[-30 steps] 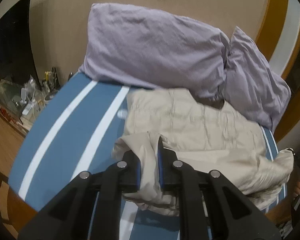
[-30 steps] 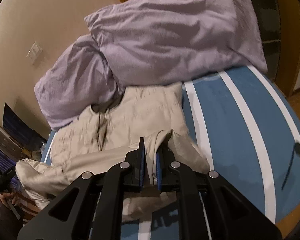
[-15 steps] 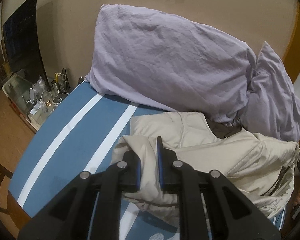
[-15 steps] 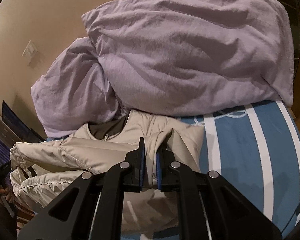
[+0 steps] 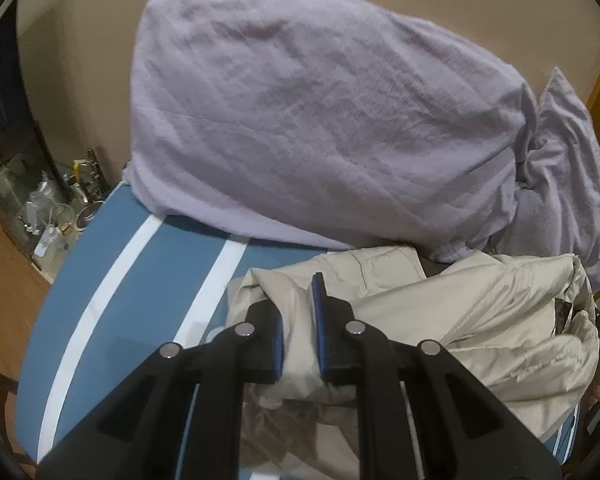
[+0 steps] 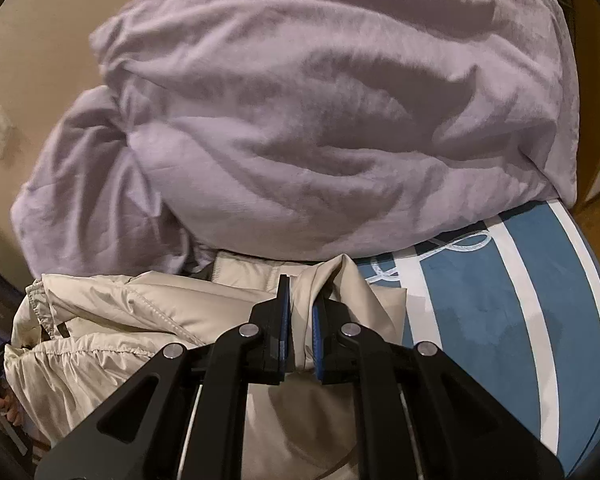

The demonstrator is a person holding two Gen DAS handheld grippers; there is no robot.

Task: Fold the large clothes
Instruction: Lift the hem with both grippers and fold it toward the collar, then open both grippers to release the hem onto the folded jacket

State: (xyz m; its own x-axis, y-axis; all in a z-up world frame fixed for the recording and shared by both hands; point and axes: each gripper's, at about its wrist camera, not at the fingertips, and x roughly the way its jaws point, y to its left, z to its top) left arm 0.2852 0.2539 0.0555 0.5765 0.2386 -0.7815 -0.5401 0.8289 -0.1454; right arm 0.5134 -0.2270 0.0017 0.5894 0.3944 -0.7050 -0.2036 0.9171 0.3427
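Note:
A beige quilted jacket (image 5: 500,320) lies bunched on a blue bed cover with white stripes (image 5: 112,288), close under two lilac pillows. My left gripper (image 5: 299,304) is shut on a fold of the jacket's edge. My right gripper (image 6: 300,304) is shut on another fold of the same jacket (image 6: 120,312). The cloth is pinched between the blue pads of both grippers. The jacket's collar end lies against the pillows. Much of the jacket's lower part is hidden under the gripper bodies.
A large lilac pillow (image 5: 320,120) and a second one (image 5: 560,176) lean on the beige wall; they also show in the right wrist view (image 6: 332,120). A cluttered side table (image 5: 48,208) stands left of the bed. The bed cover (image 6: 500,312) extends right.
Both grippers have carried the jacket's held edge forward toward the pillows. The pillows now fill far more of both views, and the jacket lies doubled over itself near them.

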